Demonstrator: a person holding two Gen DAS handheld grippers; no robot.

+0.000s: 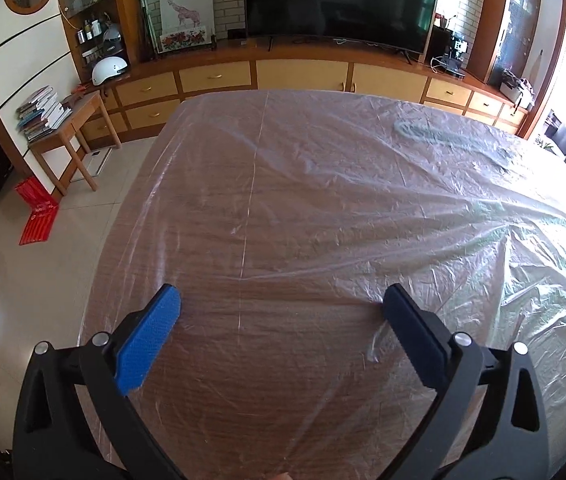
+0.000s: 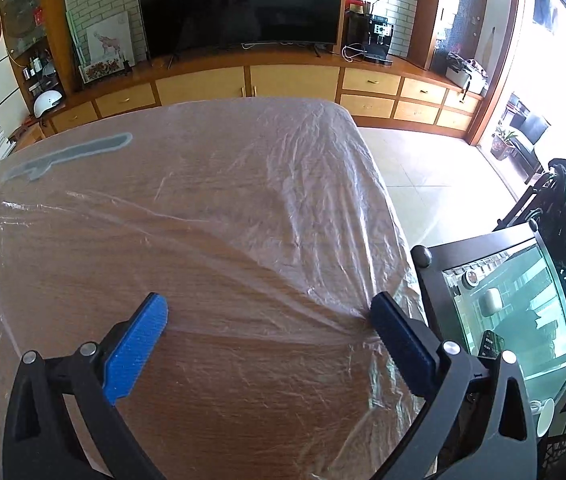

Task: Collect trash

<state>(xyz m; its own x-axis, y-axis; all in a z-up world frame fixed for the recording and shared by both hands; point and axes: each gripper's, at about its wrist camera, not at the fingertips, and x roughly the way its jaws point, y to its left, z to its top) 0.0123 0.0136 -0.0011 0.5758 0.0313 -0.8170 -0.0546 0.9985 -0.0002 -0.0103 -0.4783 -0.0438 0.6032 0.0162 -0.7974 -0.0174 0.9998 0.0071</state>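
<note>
Two blue-padded grippers above a wooden table (image 1: 211,240) under a crinkled clear plastic sheet (image 1: 363,184).
Left gripper (image 1: 281,304) and right gripper (image 2: 267,312) jaws spread wide, empty; each right pad touches bunched plastic.

Right gripper (image 2: 267,314): jaws stood wide apart over a wooden table (image 2: 243,392), blue pads facing inward. Clear plastic sheet (image 2: 211,216): draped across the tabletop, wrinkled, with creases converging on the tip of the right-hand finger (image 2: 397,344), which touched it. Grey-green strip (image 2: 71,154): lay under or on the sheet toward the far left corner. Glass-topped dark side table (image 2: 523,304): stood just beside the table on the right. Television (image 2: 243,4): sat on a long wooden cabinet (image 2: 291,80) against the brick wall. White helmet (image 2: 47,102): rested on the shelf unit at left
</note>
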